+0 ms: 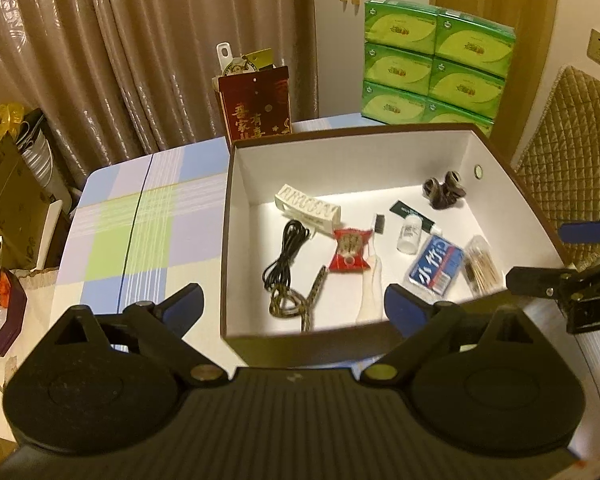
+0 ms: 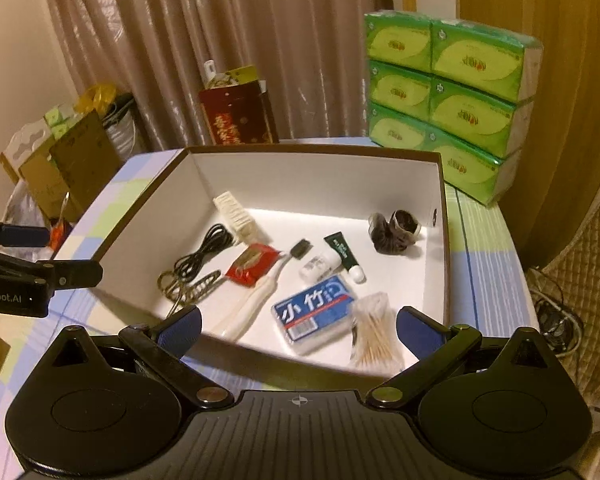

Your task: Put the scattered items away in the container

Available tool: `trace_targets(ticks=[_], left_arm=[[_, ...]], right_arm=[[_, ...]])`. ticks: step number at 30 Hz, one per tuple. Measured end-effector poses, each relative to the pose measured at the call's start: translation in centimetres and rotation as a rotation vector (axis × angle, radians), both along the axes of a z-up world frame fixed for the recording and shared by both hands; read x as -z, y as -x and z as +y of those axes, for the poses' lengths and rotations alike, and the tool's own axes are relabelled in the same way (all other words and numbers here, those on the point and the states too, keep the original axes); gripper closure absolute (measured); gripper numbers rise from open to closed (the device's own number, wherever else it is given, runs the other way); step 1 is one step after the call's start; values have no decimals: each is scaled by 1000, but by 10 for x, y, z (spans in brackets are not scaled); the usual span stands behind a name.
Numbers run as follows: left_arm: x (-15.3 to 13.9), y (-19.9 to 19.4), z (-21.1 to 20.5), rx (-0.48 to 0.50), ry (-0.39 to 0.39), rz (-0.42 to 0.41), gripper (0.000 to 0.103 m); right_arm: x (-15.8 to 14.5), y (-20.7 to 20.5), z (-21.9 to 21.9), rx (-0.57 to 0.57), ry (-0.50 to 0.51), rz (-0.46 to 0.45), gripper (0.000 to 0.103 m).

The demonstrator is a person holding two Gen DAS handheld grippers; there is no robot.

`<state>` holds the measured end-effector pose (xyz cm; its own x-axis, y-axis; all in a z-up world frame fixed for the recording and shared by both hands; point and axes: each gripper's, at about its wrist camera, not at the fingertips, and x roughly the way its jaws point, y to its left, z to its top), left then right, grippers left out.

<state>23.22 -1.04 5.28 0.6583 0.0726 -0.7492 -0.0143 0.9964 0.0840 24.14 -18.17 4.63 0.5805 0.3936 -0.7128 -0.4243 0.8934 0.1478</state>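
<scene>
The tidying looks all but done — the cable [image 1: 286,252], red packet [image 1: 350,255], blue pack [image 2: 314,313] and cotton swabs [image 2: 374,334] lie inside the box [image 1: 236,216] on the table [image 1: 140,232], while the left gripper [image 1: 294,305] and right gripper [image 2: 298,326] hover empty, jaws spread apart — nothing loose shows outside.

light: warm, dim indoor, yellow cast in both views
brightest: white floor of the box [image 1: 380,168], washed out toward its far wall
shadows: soft, under box's near wall and beside items inside
glare: sheen streaks on curtain [image 1: 112,40] behind box
blur: cotton swabs [image 2: 374,332] and near box rim smeared
distortion: fisheye, box edges bowed, dark corners
</scene>
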Motion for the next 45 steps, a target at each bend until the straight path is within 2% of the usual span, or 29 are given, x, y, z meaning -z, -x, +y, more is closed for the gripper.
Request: trace_targets(ticks=[6, 15, 26, 45], left_arm=[[-12, 31, 0, -19, -15, -25, 8], [-31, 66, 6, -42, -6, -43, 7], [-27, 101, 8, -16, 30, -9, 6], [-30, 145, 18, 57, 4, -36, 6]], right_arm=[[-8, 28, -1, 36, -42, 2, 2], [-18, 61, 9, 88, 0, -1, 2], [-25, 95, 19, 133, 16, -14, 2], [-33, 150, 37, 201, 40, -64, 2]])
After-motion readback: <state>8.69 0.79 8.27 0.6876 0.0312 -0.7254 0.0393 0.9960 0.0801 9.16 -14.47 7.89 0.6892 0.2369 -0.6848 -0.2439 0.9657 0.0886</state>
